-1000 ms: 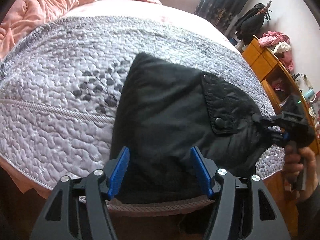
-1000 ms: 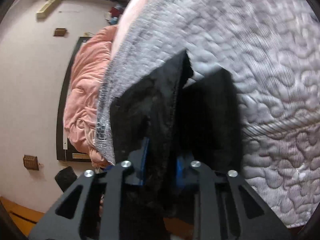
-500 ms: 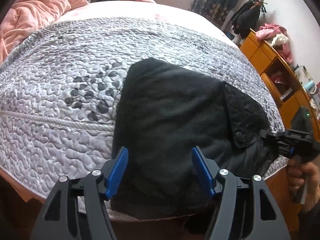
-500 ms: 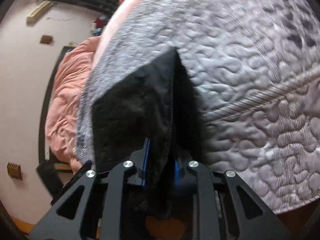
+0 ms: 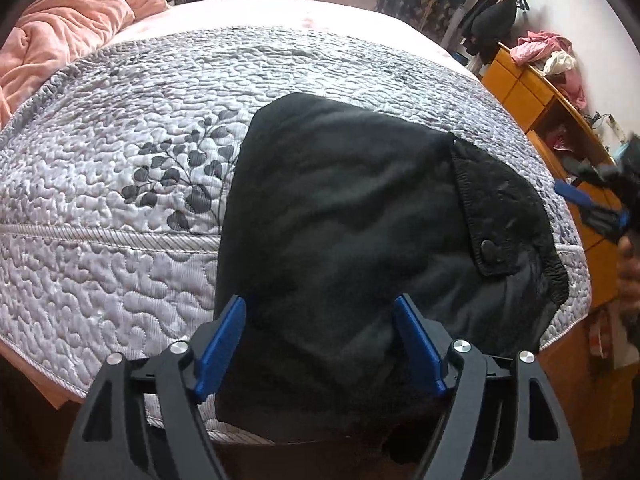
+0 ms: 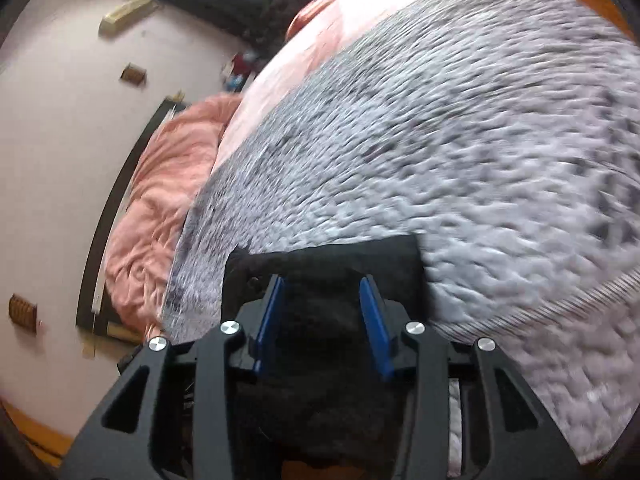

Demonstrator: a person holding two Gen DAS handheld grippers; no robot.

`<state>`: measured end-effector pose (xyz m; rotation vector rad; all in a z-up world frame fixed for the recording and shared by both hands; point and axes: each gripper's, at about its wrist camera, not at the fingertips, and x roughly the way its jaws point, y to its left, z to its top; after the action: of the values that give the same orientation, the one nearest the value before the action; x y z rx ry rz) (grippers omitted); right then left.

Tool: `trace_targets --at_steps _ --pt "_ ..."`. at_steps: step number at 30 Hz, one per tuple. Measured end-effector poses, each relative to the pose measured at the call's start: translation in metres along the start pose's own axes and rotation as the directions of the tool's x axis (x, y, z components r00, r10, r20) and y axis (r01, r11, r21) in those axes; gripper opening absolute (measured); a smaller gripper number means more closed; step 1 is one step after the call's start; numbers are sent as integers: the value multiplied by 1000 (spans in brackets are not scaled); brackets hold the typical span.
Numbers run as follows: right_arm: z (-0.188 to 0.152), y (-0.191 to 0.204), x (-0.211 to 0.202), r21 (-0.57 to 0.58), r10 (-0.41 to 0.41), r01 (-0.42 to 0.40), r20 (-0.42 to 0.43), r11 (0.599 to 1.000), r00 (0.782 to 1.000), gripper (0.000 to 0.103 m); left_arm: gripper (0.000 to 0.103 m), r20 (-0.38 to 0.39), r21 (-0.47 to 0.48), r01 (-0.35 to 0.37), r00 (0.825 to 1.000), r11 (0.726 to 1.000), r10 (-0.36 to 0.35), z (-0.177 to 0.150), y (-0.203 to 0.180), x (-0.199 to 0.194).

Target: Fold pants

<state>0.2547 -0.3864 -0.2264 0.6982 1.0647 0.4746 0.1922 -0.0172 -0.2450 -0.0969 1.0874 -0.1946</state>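
Both wrist cams close over pants (image 5: 352, 232)

No legible text, label, brand, number or sign in either view — the quilt (image 5: 120, 184) carries only a stitched leaf motif, and the small wall fixtures seen from the right wrist are too blurred to read.

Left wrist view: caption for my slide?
Left gripper opening above folded black pants on the grey quilt.
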Motion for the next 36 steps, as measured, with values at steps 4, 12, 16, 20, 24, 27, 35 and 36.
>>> trace_targets --at_steps 4,12,16,20,24,27,35,36 --pt "12 -33 56 43 -106 110 -97 993 990 17 83 -8 1 -11 1000 1000 11 0 0 5" --pt "-4 -17 10 41 -23 24 -35 999 999 46 84 25 -5 15 1000 1000 -15 17 8 -14" --pt "-35 -1 -12 23 48 -47 -51 999 998 47 86 80 -28 40 996 999 -38 59 17 -23" --pt "-63 -4 0 56 52 -46 -107 997 993 48 88 46 -23 32 998 999 -30 114 20 8" --pt "-79 -27 14 78 -16 25 -119 997 993 28 91 -91 1 -86 992 996 86 138 23 66" --pt "-81 -37 14 103 -16 29 -124 994 992 26 94 -138 -2 -81 987 997 80 138 24 82" --pt "-83 1 -19 20 -24 26 -104 999 994 56 92 -72 -58 1 997 998 -5 103 40 35" --pt "-88 5 -20 11 -19 20 -105 1000 994 56 92 -69 -59 -4 998 998 0 95 43 31"
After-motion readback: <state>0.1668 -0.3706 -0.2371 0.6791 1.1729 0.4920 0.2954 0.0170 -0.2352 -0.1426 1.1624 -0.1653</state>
